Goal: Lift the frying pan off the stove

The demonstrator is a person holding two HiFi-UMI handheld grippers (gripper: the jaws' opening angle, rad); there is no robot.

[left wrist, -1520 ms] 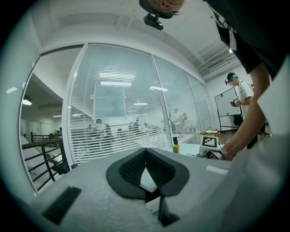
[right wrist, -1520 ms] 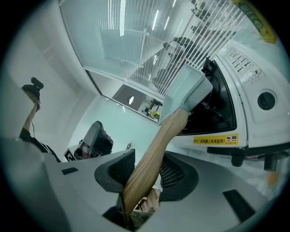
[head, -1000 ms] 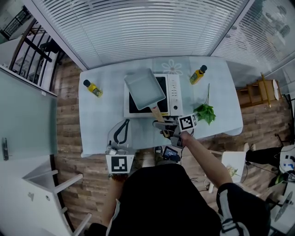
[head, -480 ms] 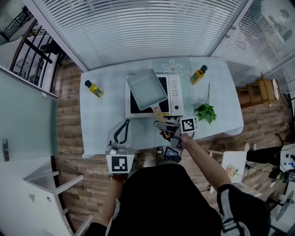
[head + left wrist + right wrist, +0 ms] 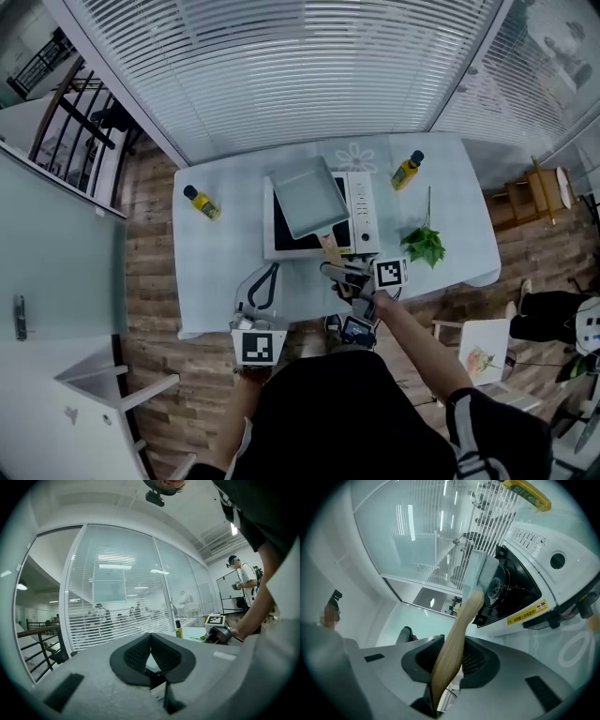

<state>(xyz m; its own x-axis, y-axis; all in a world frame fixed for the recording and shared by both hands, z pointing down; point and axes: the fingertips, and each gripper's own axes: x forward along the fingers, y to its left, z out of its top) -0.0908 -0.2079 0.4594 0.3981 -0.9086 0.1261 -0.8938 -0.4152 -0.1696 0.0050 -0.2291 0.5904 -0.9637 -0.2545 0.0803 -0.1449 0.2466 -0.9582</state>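
Wood is all the right gripper [image 5: 339, 273] holds: its pads clamp the handle [image 5: 457, 634] near its end, well away from the grey frying pan [image 5: 307, 195], which hangs tilted over the stove [image 5: 361, 211] (whether fully clear, I cannot tell). That long lever could let the pan twist, slip and drop onto the plate. The left gripper [image 5: 270, 274] idles at the table [image 5: 450, 187] edge, tips together, empty.

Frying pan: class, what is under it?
Under the pan lies the stove's black cooktop, which shows along the pan's left and near edges. The pan covers the rest. The right gripper is shut on the handle.
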